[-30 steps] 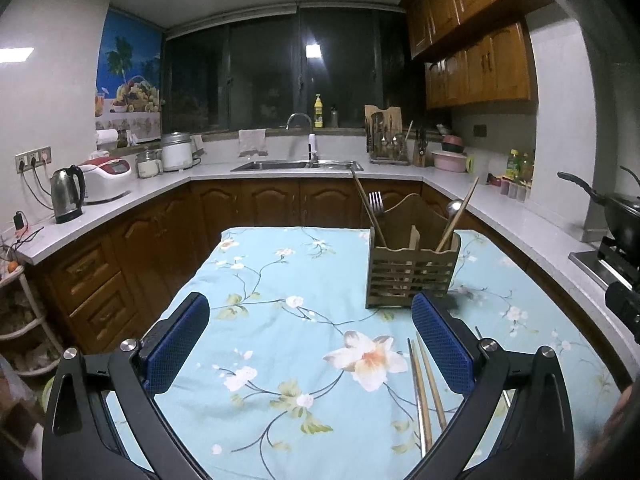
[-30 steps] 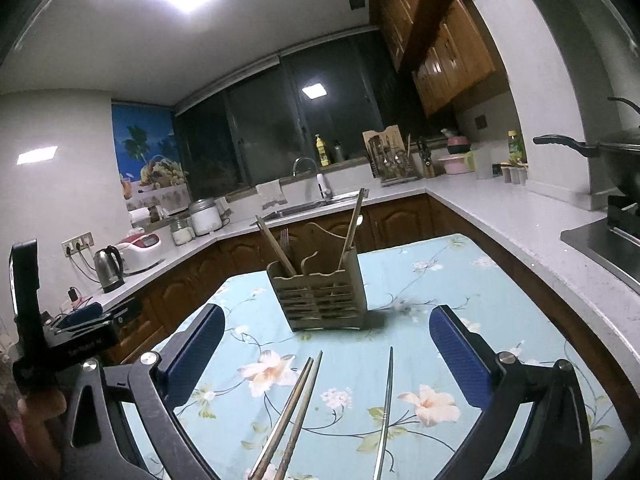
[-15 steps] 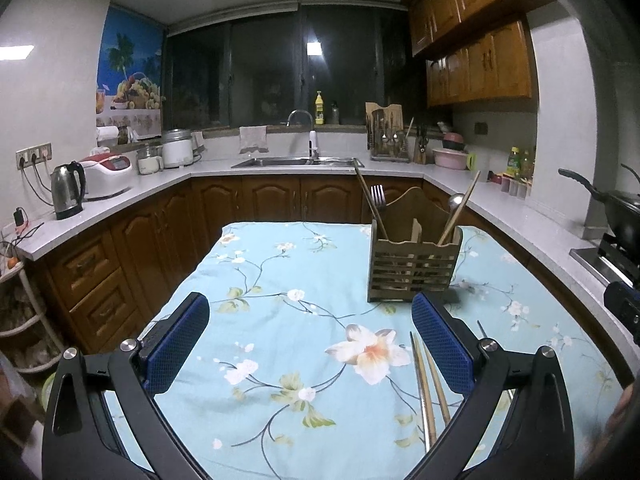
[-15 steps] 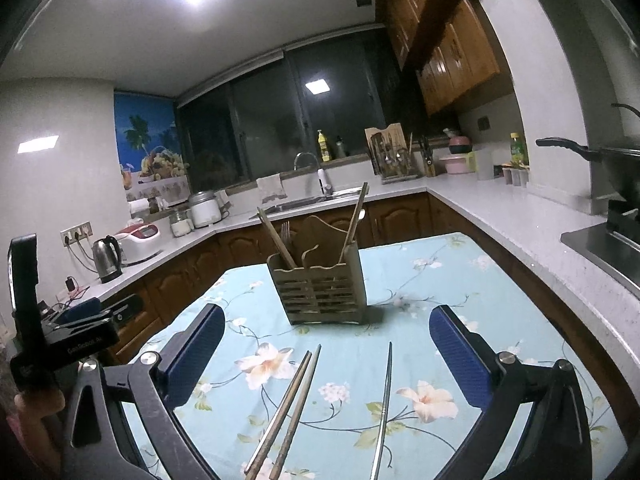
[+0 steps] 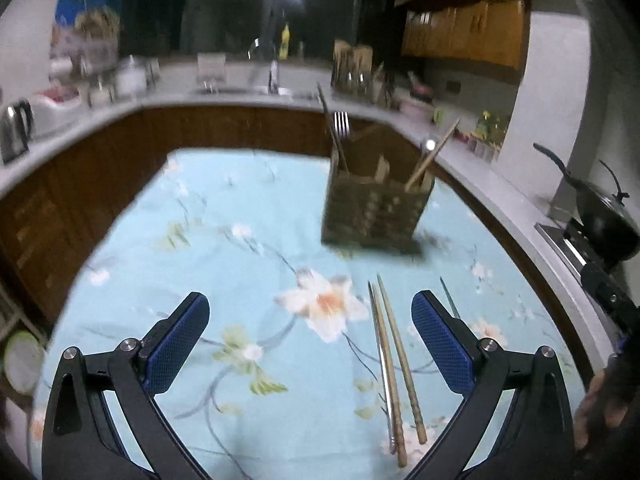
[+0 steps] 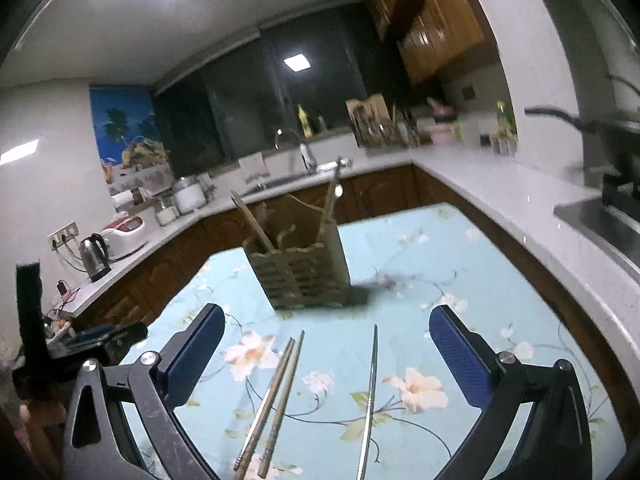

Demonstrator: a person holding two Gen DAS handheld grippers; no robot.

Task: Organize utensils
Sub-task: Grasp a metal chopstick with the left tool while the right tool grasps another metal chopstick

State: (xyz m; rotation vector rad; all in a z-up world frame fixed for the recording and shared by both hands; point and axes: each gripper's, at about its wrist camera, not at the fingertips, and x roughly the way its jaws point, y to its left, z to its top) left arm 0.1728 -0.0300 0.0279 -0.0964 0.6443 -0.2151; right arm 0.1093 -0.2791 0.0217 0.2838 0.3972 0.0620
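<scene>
A slatted wooden utensil holder [image 5: 376,212] [image 6: 304,276] stands on the floral blue tablecloth [image 5: 248,248] [image 6: 420,280], with a fork [image 5: 341,124] and wooden sticks poking out of it. Wooden chopsticks [image 5: 394,364] [image 6: 276,396] lie loose on the cloth, with a thin metal chopstick [image 6: 370,392] [image 5: 450,304] to their right. My left gripper [image 5: 310,320] hovers open above the cloth, the wooden chopsticks lying near its right finger. My right gripper [image 6: 326,334] is open too, with all the loose chopsticks between its fingers' lines. Neither holds anything.
Counters wrap around the table, with a kettle [image 6: 96,256], a rice cooker [image 6: 126,234], a sink [image 6: 296,176] and a black pan [image 5: 600,216] on a stove at the right. The left gripper's body [image 6: 80,344] shows at the right view's left edge.
Both grippers have tilted downward and moved in toward the table; the chopsticks and holder now sit higher and closer in both views, with motion blur. Both stay open and hold nothing.
</scene>
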